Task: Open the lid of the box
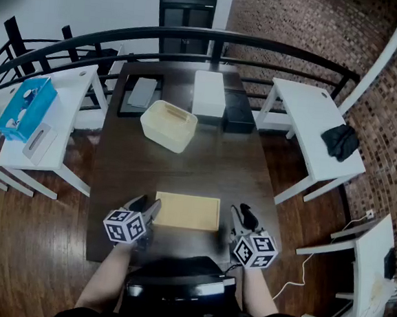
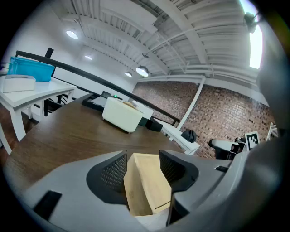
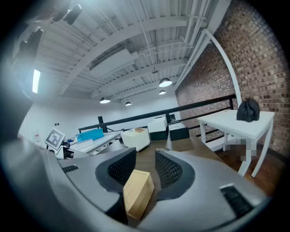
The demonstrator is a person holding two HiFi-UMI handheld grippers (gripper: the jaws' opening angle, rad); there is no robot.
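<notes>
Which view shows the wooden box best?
The head view: the whole wooden box shows from above, lid closed. The left gripper view shows only one end of it; the right gripper view only a corner.

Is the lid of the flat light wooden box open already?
No, the flat light wooden box on the dark wooden table shows one closed flat top, nothing lifted.

matt pale wooden box [image 1: 187,211] on glossy dark table [image 1: 183,170].
</notes>
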